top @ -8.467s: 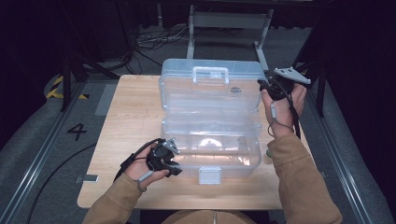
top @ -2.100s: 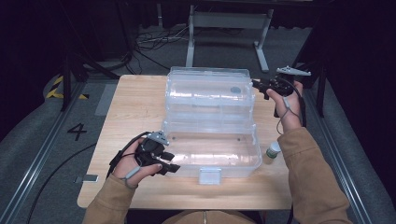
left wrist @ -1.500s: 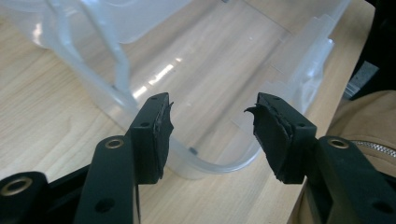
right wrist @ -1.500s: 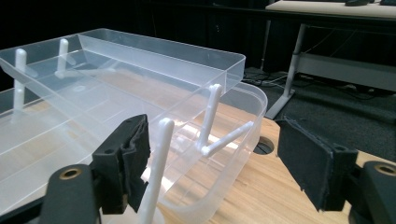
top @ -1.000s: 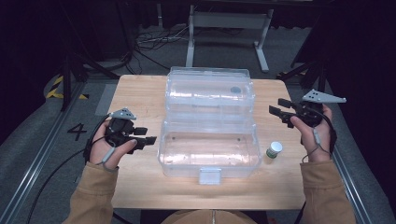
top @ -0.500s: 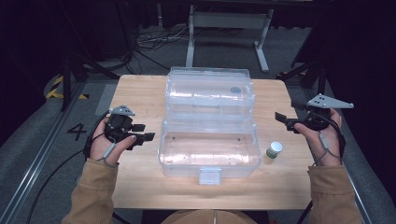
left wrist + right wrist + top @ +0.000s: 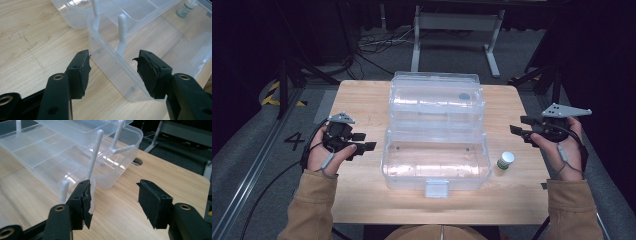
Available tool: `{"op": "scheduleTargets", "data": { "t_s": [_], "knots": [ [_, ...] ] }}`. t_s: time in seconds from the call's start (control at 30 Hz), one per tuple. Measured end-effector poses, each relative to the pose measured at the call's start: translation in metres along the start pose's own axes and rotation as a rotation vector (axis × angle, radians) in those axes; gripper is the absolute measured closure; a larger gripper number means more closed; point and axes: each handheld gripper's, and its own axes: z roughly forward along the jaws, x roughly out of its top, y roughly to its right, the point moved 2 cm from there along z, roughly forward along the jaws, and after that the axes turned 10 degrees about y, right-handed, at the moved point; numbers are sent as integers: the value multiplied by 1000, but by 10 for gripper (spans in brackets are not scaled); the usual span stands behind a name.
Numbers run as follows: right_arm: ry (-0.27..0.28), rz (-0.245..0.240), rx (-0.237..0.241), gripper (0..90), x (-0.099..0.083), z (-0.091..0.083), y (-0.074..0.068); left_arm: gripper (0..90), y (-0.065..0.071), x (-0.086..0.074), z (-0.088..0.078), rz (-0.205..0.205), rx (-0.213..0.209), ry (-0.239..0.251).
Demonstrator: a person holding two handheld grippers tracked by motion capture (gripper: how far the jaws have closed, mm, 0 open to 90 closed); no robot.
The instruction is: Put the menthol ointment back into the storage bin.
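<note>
High view: clear plastic box (image 7: pixel 435 135), ribbed.

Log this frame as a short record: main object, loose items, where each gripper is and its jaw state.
main object: clear plastic tiered storage box, opened out, mid-table
loose item: small green bottle with white cap, upright on the light wooden table, right of the box
left gripper: left of the box, jaws open, holding nothing
right gripper: right of the box, jaws open and just been closing, nothing between them

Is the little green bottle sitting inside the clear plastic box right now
No, in the high view the small green bottle stands on the bare wooden table, just outside the right end of the clear plastic box.
</note>
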Motion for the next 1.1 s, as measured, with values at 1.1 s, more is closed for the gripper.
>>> {"op": "scheduleTargets", "data": {
  "t_s": [1.1],
  "knots": [
    [-409, 108, -39, 474, -24, 8, 9, 430, -5, -4, 3, -12, 14, -28]
  ]
}}
